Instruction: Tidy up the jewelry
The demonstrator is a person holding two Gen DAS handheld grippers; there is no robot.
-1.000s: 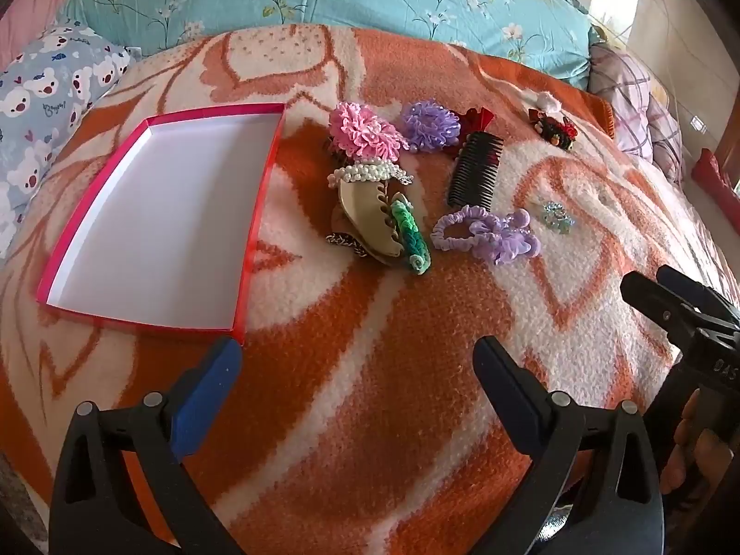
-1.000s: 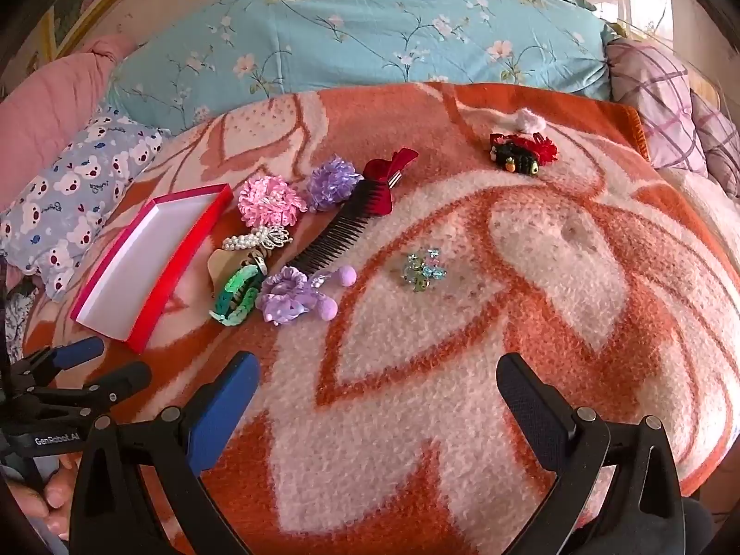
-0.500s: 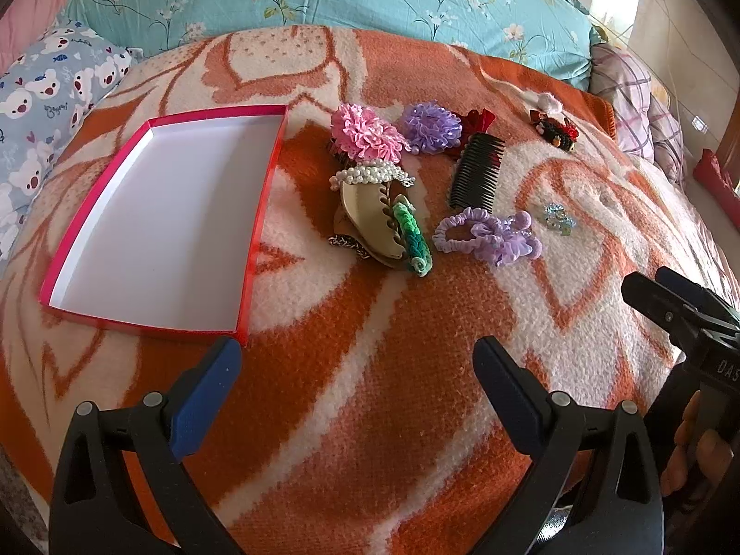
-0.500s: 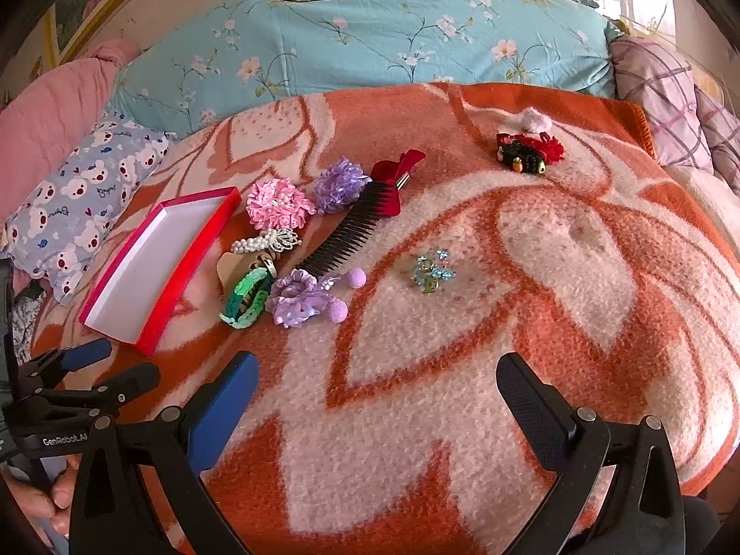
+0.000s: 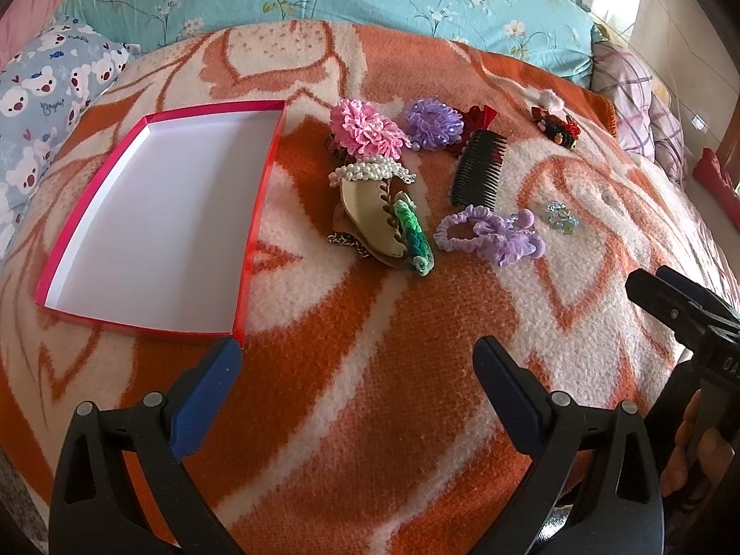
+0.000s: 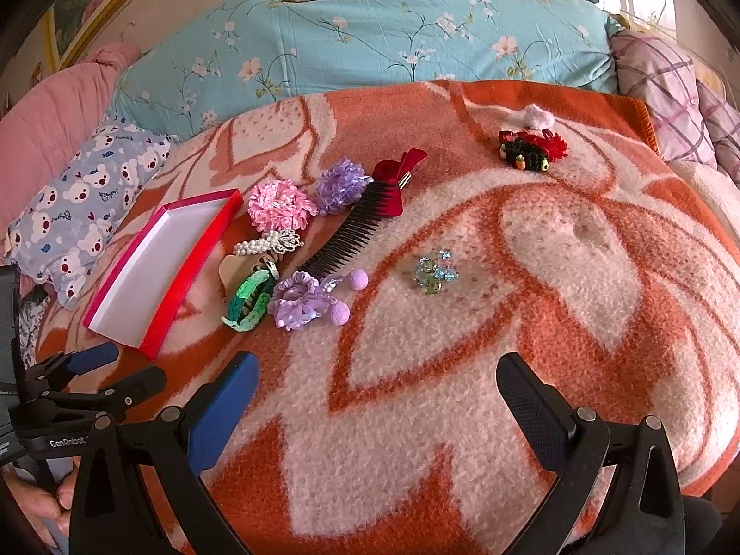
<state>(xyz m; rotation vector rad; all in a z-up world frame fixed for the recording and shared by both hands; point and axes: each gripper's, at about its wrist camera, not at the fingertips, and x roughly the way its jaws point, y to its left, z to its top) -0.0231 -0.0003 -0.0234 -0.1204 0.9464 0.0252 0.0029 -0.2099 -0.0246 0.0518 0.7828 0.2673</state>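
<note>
Both my hand-held grippers are hovering low over the near edge of the bed right now. Left hand-held gripper (image 5: pixel 356 360) is spread wide with nothing in it, right hand-held gripper (image 6: pixel 377 374) same deal, wide and empty.

The stuff sits on the orange and cream blanket (image 5: pixel 370 416). On the left is the red box (image 5: pixel 261 185), white inside, nothing in it. Just right of it there's a cluster: pink flower clip (image 5: pixel 365 132) on the far side, pearl piece (image 5: pixel 370 169) touching the beige claw clip (image 5: pixel 370 217) below it, and a green knitted band (image 5: pixel 414 238) lying against the claw clip's right side. A bit of chain (image 5: pixel 344 241) pokes out from under the claw clip.

Further right, a purple flower clip (image 5: pixel 432 122) sits beside a red bow (image 6: pixel 400 171), and the black comb (image 5: pixel 478 169) runs from the bow toward me. Near the comb's close end is the lilac scrunchie (image 5: pixel 490 236) with pom-poms. The small blue crystal piece (image 6: pixel 434 270) lies alone to the right, and the red-and-black clip (image 6: pixel 532 150) is well apart at the far right.
</note>
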